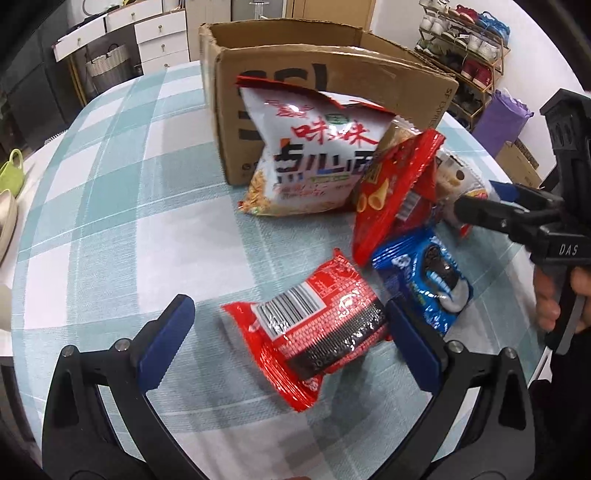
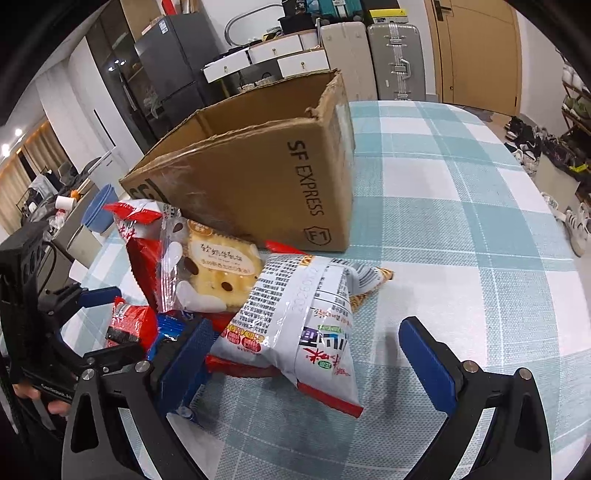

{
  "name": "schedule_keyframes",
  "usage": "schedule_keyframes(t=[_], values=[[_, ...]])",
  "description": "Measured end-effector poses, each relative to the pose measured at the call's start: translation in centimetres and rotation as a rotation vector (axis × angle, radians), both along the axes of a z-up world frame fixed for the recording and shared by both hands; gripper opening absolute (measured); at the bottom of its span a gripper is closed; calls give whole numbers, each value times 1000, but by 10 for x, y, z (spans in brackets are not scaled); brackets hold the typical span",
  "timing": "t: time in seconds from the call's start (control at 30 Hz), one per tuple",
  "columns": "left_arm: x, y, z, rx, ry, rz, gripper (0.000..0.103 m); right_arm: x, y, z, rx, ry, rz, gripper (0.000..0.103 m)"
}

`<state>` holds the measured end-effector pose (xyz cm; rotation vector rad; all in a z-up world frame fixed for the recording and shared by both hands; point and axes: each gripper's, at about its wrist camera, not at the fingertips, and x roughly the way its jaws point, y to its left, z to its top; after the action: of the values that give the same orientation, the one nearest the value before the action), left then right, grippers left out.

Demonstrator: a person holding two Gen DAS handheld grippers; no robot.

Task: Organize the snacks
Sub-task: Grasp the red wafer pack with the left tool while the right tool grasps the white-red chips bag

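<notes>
Snack packs lie on a checked tablecloth in front of an open cardboard box [image 1: 332, 92], which also shows in the right wrist view [image 2: 258, 177]. My left gripper [image 1: 291, 336] is open, its jaws either side of a small red packet [image 1: 317, 328]. Beside it lie a blue Oreo pack [image 1: 421, 280], a red cone-snack bag [image 1: 395, 192] and a large white noodle-snack bag [image 1: 314, 155]. My right gripper [image 2: 306, 354] is open around the corner of a white bag [image 2: 303, 317]. A clear-wrapped cake [image 2: 214, 269] leans behind it.
The round table [image 2: 461, 221] has a teal and white cloth. A shoe rack [image 1: 469, 40] stands beyond the table, white drawers [image 1: 155, 33] at the back. Suitcases [image 2: 395, 59] and a fridge [image 2: 173, 62] stand behind the box.
</notes>
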<state>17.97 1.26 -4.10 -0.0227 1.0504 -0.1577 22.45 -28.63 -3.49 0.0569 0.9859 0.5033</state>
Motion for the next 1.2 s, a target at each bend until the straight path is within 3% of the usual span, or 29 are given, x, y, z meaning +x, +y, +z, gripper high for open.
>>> schedule_keyframes(t=[0.17,0.37,0.5,0.73,1.0,1.07,1.13,1.2], values=[[-2,-2,-3,35,39,-30,102,-1,1,-4,4,-3,-1,99],[-5,-12,-9,79,59,-57,99,-4,3,-3,25,-4,27,83],[-7,-13,-7,76,47,-66,91,-7,5,-2,45,-2,55,70],[-11,-13,-2,63,40,-63,88,-12,5,3,35,-34,65,57],[-12,-10,0,13,35,-70,88,-11,-4,8,40,-60,33,53],[-12,-8,0,14,26,-58,81,-11,-5,8,39,-60,32,53],[-12,-7,3,13,10,-56,62,-11,-6,8,44,-62,30,53],[-14,-6,5,10,-9,-71,52,-11,-6,10,45,-68,31,53]])
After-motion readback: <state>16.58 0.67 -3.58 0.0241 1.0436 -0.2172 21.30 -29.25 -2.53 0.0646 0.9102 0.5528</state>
